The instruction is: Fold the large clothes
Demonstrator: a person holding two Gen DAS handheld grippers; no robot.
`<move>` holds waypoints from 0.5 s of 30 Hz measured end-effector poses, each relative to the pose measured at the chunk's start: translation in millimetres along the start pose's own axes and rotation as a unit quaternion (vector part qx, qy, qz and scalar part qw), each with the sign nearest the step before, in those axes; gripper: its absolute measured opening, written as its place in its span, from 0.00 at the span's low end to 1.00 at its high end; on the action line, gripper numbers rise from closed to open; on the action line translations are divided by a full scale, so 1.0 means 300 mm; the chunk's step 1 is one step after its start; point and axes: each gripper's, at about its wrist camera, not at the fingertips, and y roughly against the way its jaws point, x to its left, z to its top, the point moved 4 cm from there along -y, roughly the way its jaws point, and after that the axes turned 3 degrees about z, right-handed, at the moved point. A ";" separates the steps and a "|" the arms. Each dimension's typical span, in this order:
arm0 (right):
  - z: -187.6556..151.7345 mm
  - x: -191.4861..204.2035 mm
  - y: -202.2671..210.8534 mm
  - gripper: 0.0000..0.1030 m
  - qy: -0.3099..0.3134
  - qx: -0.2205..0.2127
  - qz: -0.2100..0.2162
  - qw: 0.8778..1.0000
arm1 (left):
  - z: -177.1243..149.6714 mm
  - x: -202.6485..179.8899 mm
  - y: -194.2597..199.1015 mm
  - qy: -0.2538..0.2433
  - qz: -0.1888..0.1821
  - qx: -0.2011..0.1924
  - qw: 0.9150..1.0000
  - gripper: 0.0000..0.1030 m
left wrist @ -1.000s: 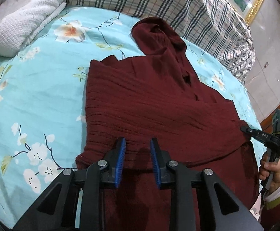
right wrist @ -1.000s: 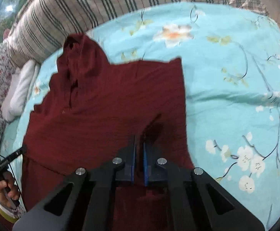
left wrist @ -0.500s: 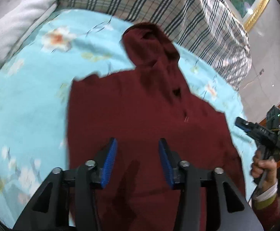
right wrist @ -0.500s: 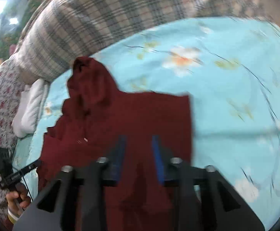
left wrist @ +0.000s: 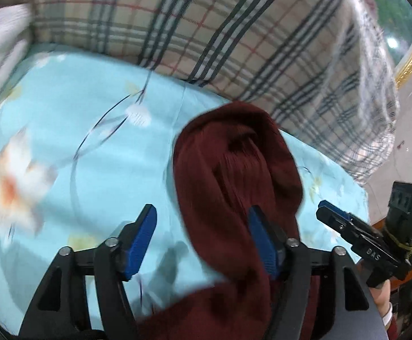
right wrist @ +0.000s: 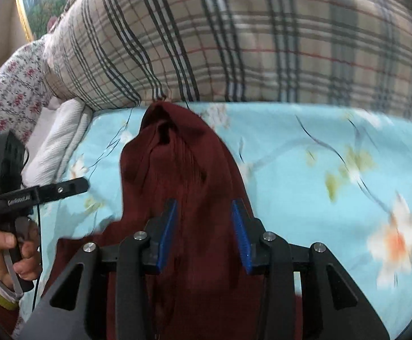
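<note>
A dark red ribbed hoodie (left wrist: 234, 164) lies flat on the bed, its hood (right wrist: 177, 158) pointing at the plaid pillow. My left gripper (left wrist: 201, 215) hovers over the hood's left edge, its jaws opening. Cloth shows between the blue pads (left wrist: 142, 238), but they do not press on it. My right gripper (right wrist: 203, 206) is open above the base of the hood, with nothing gripped. Each gripper also shows in the other's view, held in a hand: the right gripper (left wrist: 330, 215) beside the hood, the left gripper (right wrist: 75, 185) to the hood's left.
The bed has a light blue flowered sheet (left wrist: 78, 147). A long plaid pillow (right wrist: 234, 42) lies just beyond the hood. A white folded towel (right wrist: 61, 141) and flowered fabric (right wrist: 7, 90) lie at the left. The bed's edge and the floor (left wrist: 409, 147) are at the right.
Both grippers have moved forward from the hoodie's lower body to its hood. The left jaws widened. The right jaws, shut a second ago, now stand apart.
</note>
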 end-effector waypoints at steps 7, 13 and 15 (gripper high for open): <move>0.142 -0.026 -0.178 0.39 0.027 0.016 -0.007 0.999 | 0.130 0.030 -0.187 -0.025 0.030 0.021 0.999 0.65; 0.160 -0.048 -0.192 0.04 0.028 0.019 -0.010 0.999 | 0.128 0.009 -0.258 -0.065 0.044 0.025 0.997 0.07; 0.159 -0.046 -0.132 0.04 0.031 -0.004 -0.012 0.999 | 0.120 -0.003 -0.229 -0.067 0.049 0.007 0.997 0.06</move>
